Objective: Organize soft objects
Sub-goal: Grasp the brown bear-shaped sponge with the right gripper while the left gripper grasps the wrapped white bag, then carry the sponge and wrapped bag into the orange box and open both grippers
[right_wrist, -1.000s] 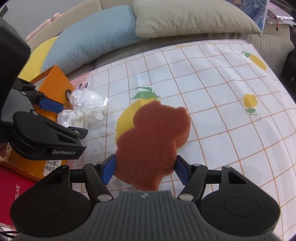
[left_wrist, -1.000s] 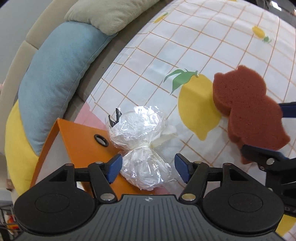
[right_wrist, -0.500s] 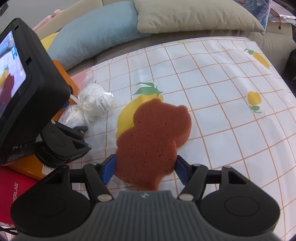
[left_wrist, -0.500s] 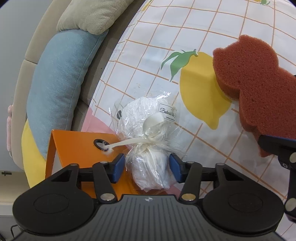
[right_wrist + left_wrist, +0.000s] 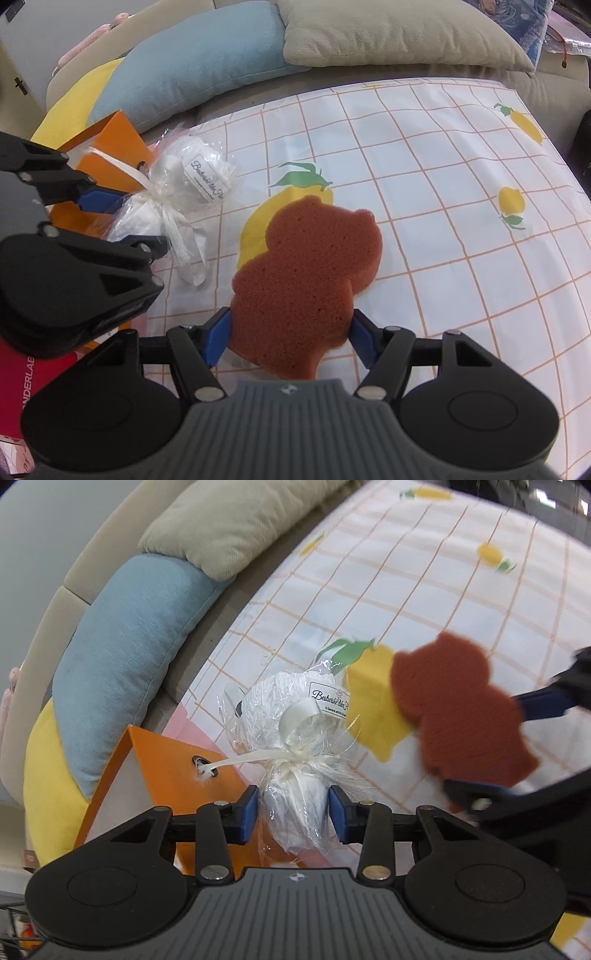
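Observation:
My left gripper (image 5: 292, 814) is shut on a clear plastic bag of white soft stuff (image 5: 295, 738) tied with a cream ribbon, held above the sheet and the orange box. The bag also shows in the right wrist view (image 5: 177, 199), with the left gripper (image 5: 122, 221) around its lower end. My right gripper (image 5: 290, 341) is shut on a brown bear-shaped sponge (image 5: 306, 277), held over the lemon-print sheet (image 5: 461, 221). The sponge also shows at the right of the left wrist view (image 5: 461, 709).
An orange box (image 5: 162, 775) lies at the sheet's left edge, beside a red box (image 5: 14, 384). Blue (image 5: 192, 74), yellow (image 5: 77, 107) and beige (image 5: 388, 33) cushions line the sofa back.
My left gripper has closed on the plastic bag and lifted it off the orange box. The right gripper has kept hold of the sponge, almost still.

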A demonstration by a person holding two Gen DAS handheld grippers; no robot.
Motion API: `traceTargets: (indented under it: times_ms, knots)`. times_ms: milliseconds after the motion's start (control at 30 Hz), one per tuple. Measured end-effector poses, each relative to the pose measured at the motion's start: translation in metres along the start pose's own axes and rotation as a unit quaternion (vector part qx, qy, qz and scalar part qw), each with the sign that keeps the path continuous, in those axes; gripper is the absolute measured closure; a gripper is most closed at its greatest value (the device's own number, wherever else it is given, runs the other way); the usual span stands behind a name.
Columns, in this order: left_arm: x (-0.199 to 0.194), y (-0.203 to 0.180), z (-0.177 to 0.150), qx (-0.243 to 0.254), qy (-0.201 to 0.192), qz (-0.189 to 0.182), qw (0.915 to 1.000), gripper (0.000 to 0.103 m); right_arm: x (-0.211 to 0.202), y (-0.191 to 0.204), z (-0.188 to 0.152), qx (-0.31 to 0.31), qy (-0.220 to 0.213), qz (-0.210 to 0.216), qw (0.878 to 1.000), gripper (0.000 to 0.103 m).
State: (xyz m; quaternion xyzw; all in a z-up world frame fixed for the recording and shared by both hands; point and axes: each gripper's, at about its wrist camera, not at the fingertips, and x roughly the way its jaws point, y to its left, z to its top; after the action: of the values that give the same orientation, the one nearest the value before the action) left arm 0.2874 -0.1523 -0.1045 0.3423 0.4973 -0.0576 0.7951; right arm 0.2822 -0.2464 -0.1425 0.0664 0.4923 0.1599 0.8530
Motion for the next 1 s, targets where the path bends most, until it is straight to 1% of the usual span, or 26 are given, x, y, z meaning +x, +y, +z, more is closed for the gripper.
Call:
traceTargets:
  times_ms: [67, 200, 333, 467, 600, 733, 867, 933, 1000]
  knots:
    - [-0.013, 0.002, -0.004, -0.014, -0.010, -0.009, 0.9998, 0.058, -0.003, 0.002, -0.001, -0.005, -0.001, 0.002, 1.000, 0.037]
    - [-0.041, 0.010, -0.015, -0.058, -0.025, -0.033, 0.9974, 0.058, -0.012, 0.007, -0.005, -0.021, -0.006, 0.010, 1.000, 0.038]
    - [-0.072, 0.021, -0.033, -0.118, -0.040, -0.059, 0.9904, 0.058, -0.017, 0.015, -0.011, -0.042, -0.005, 0.004, 0.999, 0.038]
    - [-0.100, 0.032, -0.056, -0.153, -0.057, -0.072, 0.9839, 0.058, -0.022, 0.025, -0.023, -0.060, 0.002, -0.006, 0.998, 0.038]
    - [-0.125, 0.039, -0.083, -0.171, -0.070, -0.084, 0.9792, 0.058, -0.027, 0.037, -0.039, -0.080, 0.013, -0.013, 0.997, 0.038]
    - [-0.142, 0.039, -0.116, -0.186, -0.073, -0.107, 0.9739, 0.058, -0.036, 0.043, -0.056, -0.087, 0.023, -0.011, 0.996, 0.038]
    - [-0.148, 0.030, -0.149, -0.195, -0.063, -0.136, 0.9693, 0.058, -0.055, 0.047, -0.070, -0.070, 0.031, 0.009, 0.997, 0.038]
    - [-0.149, 0.026, -0.164, -0.201, -0.057, -0.146, 0.9669, 0.058, -0.062, 0.050, -0.078, -0.060, 0.043, 0.021, 0.997, 0.038]
    - [-0.147, 0.026, -0.178, -0.216, -0.050, -0.156, 0.9626, 0.058, -0.068, 0.055, -0.086, -0.050, 0.059, 0.029, 0.997, 0.038]
